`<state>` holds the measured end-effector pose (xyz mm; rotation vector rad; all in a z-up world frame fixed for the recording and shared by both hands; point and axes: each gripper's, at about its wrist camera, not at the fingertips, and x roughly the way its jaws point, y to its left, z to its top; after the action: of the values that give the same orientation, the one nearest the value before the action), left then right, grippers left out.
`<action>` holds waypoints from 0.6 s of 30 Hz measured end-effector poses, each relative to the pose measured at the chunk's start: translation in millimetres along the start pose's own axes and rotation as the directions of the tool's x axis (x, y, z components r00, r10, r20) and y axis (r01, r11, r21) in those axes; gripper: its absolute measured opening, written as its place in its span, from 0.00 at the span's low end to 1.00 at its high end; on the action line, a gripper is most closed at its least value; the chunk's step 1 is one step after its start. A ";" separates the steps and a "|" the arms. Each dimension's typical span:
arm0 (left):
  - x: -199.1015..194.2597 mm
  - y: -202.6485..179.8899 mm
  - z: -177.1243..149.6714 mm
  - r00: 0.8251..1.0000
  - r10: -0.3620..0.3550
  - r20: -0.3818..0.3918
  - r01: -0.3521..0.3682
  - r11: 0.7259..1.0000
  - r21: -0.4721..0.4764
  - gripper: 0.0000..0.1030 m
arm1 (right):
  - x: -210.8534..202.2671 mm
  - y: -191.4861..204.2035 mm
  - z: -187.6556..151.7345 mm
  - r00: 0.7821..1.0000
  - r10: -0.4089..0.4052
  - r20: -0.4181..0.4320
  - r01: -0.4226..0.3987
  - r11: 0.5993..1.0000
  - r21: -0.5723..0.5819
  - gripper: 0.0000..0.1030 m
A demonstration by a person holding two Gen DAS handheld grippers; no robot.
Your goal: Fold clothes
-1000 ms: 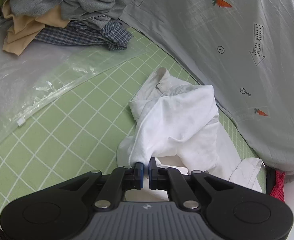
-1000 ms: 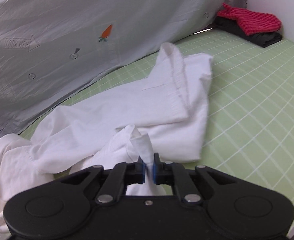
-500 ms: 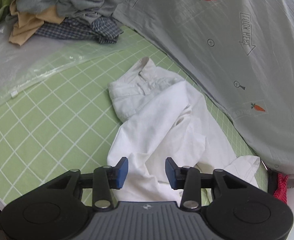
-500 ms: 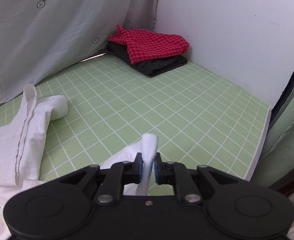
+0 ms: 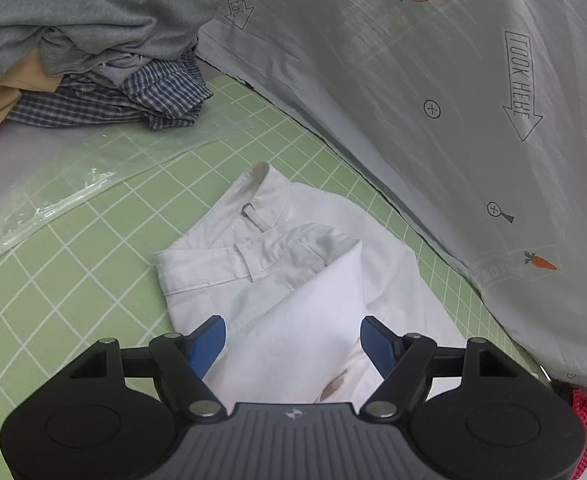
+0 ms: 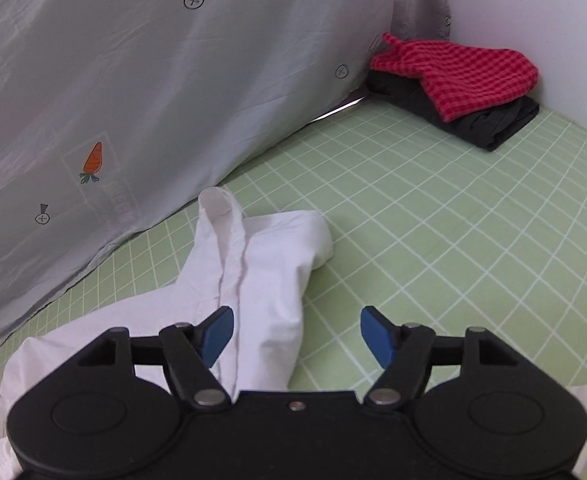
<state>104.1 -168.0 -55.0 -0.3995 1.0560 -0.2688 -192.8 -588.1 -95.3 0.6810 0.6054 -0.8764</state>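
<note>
On the green desk [image 5: 73, 280], white trousers [image 5: 293, 272] lie loosely doubled, waistband toward 11 o'clock in the left view, legs trailing toward the right gripper. A second ago both grippers pinched the cloth; now the left gripper [image 5: 293, 340] and right gripper [image 6: 295, 334] are spread wide, holding nothing. The cloth has been let go, so one fold looks laid, though still rumpled. A red check pile [image 6: 461, 76] sits at 1 o'clock; unfolded clothes [image 5: 93, 48] heap at 10 o'clock.
</note>
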 end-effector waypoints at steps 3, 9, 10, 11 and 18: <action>20.7 0.7 4.7 0.999 0.009 -0.032 -0.010 1.000 -0.014 0.73 | 30.1 22.8 -4.0 0.998 0.049 -0.050 -0.051 0.998 -0.048 0.69; 54.9 3.7 9.9 0.996 0.022 -0.088 -0.026 0.999 -0.042 0.25 | 84.1 54.6 -17.7 0.989 0.024 -0.147 -0.050 0.982 -0.181 0.69; 54.0 6.7 8.9 0.996 0.023 -0.086 -0.028 0.998 -0.051 0.23 | 89.9 57.2 -19.3 0.988 0.012 -0.155 -0.043 0.979 -0.201 0.70; 50.9 10.2 8.7 0.997 0.027 -0.079 -0.031 0.998 -0.057 0.18 | 93.6 59.4 -21.2 0.987 0.000 -0.159 -0.036 0.975 -0.219 0.70; -29.5 64.7 22.7 0.961 0.246 0.124 -0.236 0.967 -0.093 0.12 | 97.8 71.3 -33.5 0.984 -0.037 -0.175 -0.023 0.945 -0.327 0.71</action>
<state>111.8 -93.9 -50.7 -0.3487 0.9728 0.0170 -90.0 -577.2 -166.8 0.4563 0.8943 -0.7021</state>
